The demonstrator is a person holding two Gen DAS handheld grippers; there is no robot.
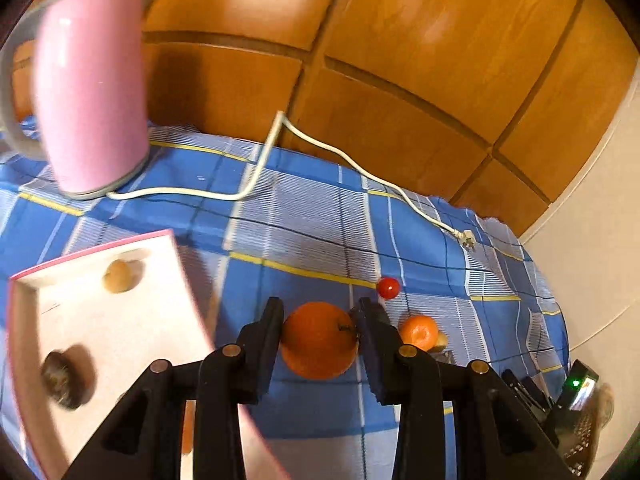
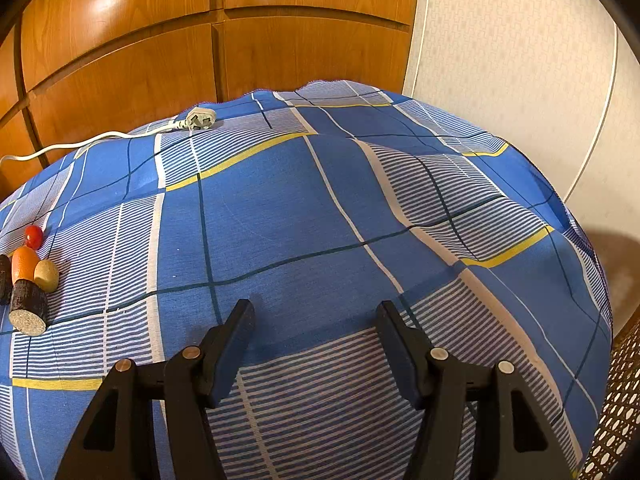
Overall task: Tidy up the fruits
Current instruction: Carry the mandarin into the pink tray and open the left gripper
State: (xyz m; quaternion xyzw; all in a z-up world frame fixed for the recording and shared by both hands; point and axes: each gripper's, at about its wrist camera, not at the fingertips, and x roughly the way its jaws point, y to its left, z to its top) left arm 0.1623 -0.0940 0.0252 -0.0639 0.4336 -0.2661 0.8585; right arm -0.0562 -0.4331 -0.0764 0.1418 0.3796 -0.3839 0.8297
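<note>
My left gripper (image 1: pixel 320 312) clamps the large round orange (image 1: pixel 319 340); only its camera shows the pink-rimmed white tray (image 1: pixel 120 320). My right gripper (image 2: pixel 316 312) hovers open-fingered over the blue checked tablecloth (image 2: pixel 320 220), exposing a dark cylindrical cut stalk (image 2: pixel 27 306).

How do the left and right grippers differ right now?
The left gripper has its fingers on either side of the large orange, close against it; the right gripper has nothing between its fingers. The left gripper is beside the pink-rimmed white tray and the small orange; the right gripper hovers over bare blue plaid tablecloth, fruit far to its left. Both are black two-finger grippers pointing at the table.
</note>
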